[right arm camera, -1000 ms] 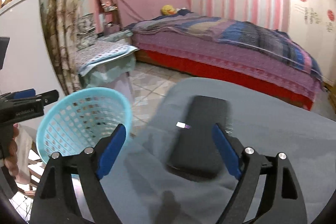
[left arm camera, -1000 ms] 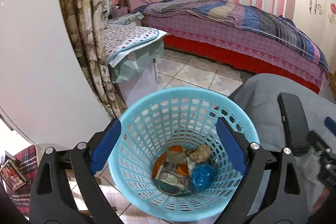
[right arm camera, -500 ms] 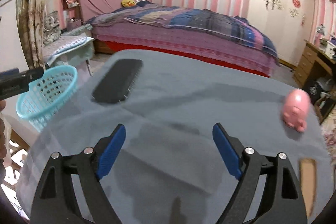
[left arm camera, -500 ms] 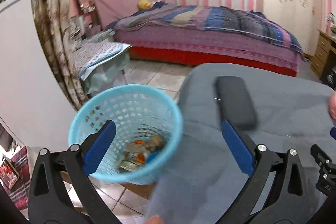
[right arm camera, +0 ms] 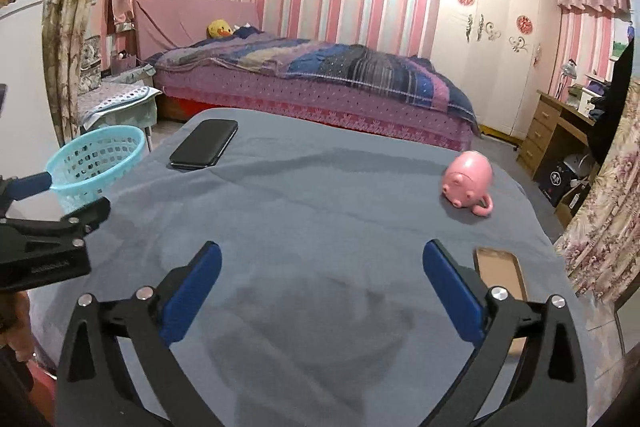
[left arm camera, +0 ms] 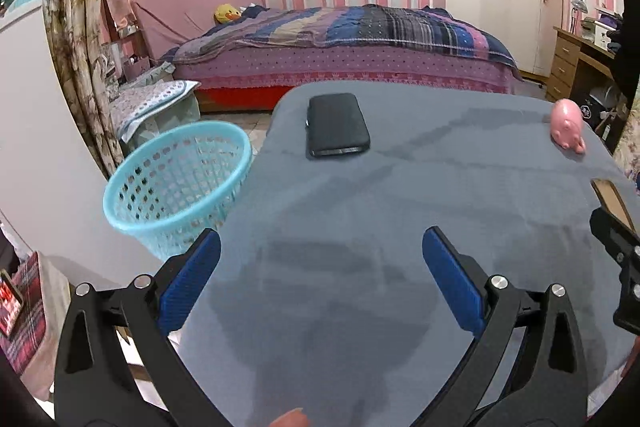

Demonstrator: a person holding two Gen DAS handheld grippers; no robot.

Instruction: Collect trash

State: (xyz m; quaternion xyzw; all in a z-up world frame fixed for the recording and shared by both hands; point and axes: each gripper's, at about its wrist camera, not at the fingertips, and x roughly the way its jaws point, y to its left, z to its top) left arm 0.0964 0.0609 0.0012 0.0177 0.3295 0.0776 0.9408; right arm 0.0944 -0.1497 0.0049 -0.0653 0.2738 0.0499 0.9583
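Between pickups: left gripper (left arm camera: pixel 320 275) wide open and empty, right gripper (right arm camera: pixel 322 277) opening, empty, over grey table (right arm camera: pixel 320 203); next probably cardboard scrap (right arm camera: pixel 500 273) into basket (left arm camera: pixel 176 183).

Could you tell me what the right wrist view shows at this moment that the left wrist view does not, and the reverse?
Only the right wrist view shows the whole brown box and the open right tongs, still opening with nothing between them. Only the left shows its own open, empty left tongs. Both share the blue basket, black case and pink pig on the grey cloth.
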